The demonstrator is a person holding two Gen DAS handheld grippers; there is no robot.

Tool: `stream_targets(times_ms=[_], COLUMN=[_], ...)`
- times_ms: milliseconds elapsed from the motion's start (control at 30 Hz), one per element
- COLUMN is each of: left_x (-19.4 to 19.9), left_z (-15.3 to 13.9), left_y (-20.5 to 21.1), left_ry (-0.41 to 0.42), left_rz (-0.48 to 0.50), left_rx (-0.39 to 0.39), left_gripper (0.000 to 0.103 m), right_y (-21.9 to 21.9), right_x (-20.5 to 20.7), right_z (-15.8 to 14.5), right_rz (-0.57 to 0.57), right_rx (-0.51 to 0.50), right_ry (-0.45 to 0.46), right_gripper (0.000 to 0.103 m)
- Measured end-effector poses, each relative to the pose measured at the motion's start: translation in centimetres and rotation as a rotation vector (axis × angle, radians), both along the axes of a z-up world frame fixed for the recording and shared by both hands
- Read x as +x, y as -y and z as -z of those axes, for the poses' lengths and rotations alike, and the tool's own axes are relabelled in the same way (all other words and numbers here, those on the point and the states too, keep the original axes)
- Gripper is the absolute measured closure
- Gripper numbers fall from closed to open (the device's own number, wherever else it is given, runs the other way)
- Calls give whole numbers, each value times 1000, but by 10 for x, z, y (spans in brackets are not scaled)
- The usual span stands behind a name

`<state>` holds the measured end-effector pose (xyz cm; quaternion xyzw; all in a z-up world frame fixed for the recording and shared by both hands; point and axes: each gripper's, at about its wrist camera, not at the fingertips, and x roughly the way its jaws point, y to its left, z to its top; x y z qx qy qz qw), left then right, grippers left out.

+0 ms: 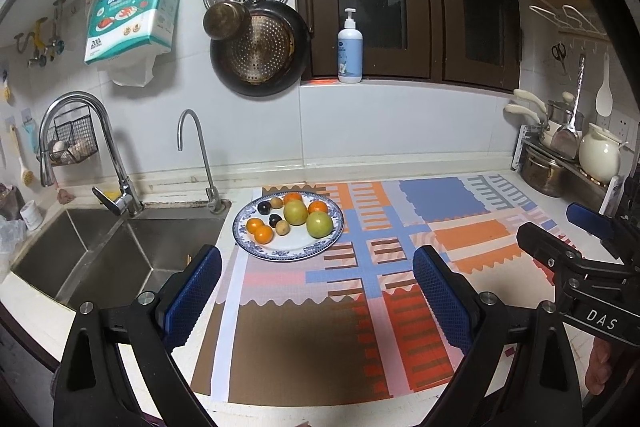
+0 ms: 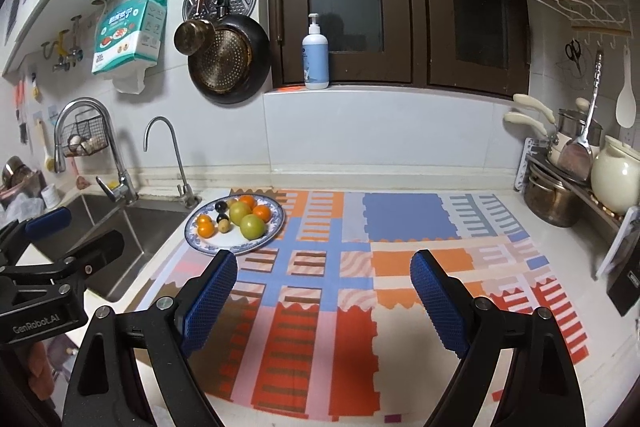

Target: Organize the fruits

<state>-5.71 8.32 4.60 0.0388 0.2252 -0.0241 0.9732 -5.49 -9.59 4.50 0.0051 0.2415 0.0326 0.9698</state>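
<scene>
A blue-and-white plate (image 1: 289,254) sits on the patterned mat by the sink; it also shows in the right wrist view (image 2: 208,245). It holds two yellow-green apples (image 1: 319,224) (image 2: 252,226), several small oranges (image 1: 264,233) (image 2: 206,230), two dark plums (image 1: 263,207) and two brown fruits (image 1: 282,227). My left gripper (image 1: 318,281) is open and empty, held above the mat short of the plate. My right gripper (image 2: 324,287) is open and empty over the mat, right of the plate. Each gripper shows at the edge of the other's view.
A steel sink (image 1: 100,259) with two taps (image 1: 196,147) lies left of the plate. The patterned mat (image 1: 400,267) covers the counter. Pots and a cream jar (image 1: 600,155) stand at the back right. A pump bottle (image 1: 350,51) stands on the window ledge. Pans hang on the wall.
</scene>
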Motion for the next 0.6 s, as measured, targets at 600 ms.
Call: stream_targets(times_ms=[600], left_x=[-22], left_z=[-4], left_y=[4], left_ry=[41], left_rz=[0], left_rx=[15], left_gripper=[0], right_y=[3], right_x=[-18], right_z=[-2], right_rz=[-10], right_rx=[5], right_ry=[5], right_gripper=[14])
